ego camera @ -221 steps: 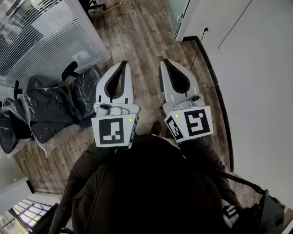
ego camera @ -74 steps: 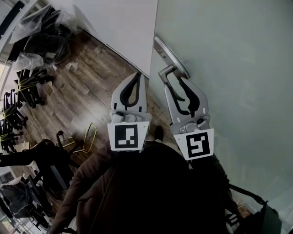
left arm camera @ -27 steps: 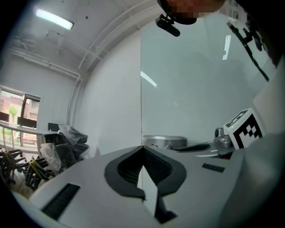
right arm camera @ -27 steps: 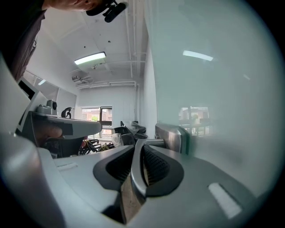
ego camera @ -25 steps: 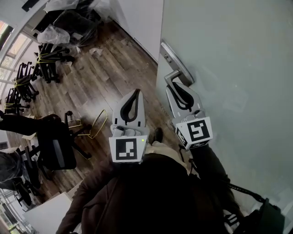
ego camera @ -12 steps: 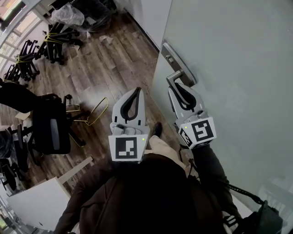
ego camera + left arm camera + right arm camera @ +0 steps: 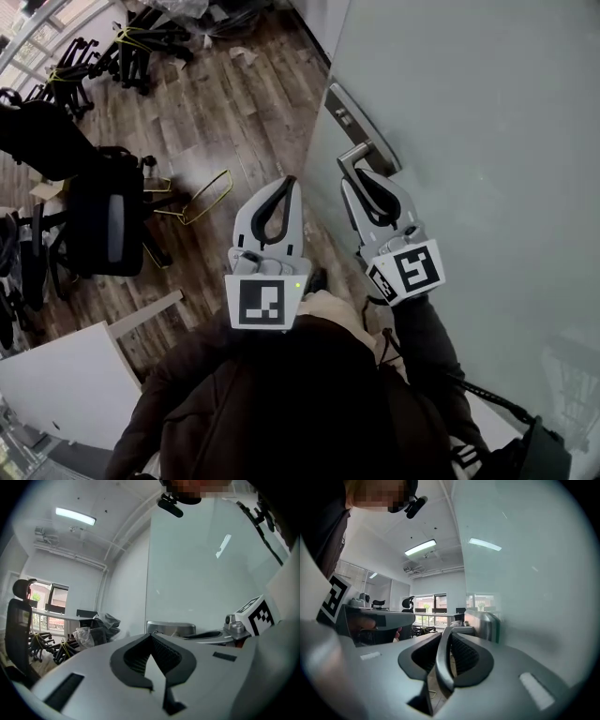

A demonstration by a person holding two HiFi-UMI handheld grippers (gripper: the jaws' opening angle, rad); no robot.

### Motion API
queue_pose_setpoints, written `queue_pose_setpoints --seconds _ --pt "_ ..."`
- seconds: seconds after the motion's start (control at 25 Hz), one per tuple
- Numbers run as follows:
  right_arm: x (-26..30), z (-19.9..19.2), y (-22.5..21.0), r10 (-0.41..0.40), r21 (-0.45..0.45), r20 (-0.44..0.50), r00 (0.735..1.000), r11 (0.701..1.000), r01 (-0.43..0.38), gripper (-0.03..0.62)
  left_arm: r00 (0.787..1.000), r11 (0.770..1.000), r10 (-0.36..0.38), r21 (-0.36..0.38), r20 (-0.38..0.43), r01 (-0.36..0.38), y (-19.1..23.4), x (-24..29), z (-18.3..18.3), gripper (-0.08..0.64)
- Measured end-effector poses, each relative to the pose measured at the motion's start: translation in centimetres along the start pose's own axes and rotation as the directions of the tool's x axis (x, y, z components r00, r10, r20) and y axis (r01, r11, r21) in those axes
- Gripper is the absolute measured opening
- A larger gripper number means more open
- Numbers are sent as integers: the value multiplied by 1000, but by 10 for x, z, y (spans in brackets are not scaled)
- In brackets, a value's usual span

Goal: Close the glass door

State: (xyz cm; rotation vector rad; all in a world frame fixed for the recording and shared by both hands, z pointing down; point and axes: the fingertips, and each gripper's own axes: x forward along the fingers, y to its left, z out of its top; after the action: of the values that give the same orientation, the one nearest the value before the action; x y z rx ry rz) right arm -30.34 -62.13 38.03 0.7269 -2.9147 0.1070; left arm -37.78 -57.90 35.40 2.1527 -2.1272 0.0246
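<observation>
Right claw: closed on the lever handle of the glass door. In the right gripper view the metal lever runs lengthwise between the two dark pads, which press on it from both sides.
Left claw: jaws together, tips meeting, nothing between them.
Hand pose: both claws are held out ahead of the person's chest, side by side and pointing about level. The right one lies close along the face of the door, with a dark sleeve behind it. The left one hangs over the wooden floor just beside the door's free edge.
Glass door: a frosted grey-green pane filling the right half of the head view. Its long metal handle plate sits near the free edge, and the lever stands out from the plate into the right claw.
Markings: a black-and-white square pattern on the left cube and on the right cube. They carry patterns only.
Room: a black office chair stands left of the claws with a yellow wire frame on the floor beside it. Stacked chair bases lie at the upper left.
Change from a second ago: the right claw has kept its hold on the lever and the left is shut as before. The office chair now sits higher in the head view and the chair bases have slid to the top edge. The white wall past the door's edge has shrunk to a sliver.
</observation>
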Motion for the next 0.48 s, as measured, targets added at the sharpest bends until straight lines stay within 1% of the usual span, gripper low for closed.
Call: queue_pose_setpoints --seconds 0.12,0.28,0.36,0.48 --pt "-6 -8 35 40 -2 9 999 999 -40 69 999 999 35 24 13 -35 5 -31 -5 -3" --pt "-18 -34 72 97 -15 31 995 995 -97 69 994 994 108 32 30 -109 -3 -75 -31 -3" --pt "-21 -39 89 124 -15 29 992 992 -124 69 989 989 145 25 39 -146 -9 -98 -35 -3" --pt "-30 -39 116 162 -20 22 987 987 -162 69 983 983 180 39 28 -181 -21 -138 -39 -3"
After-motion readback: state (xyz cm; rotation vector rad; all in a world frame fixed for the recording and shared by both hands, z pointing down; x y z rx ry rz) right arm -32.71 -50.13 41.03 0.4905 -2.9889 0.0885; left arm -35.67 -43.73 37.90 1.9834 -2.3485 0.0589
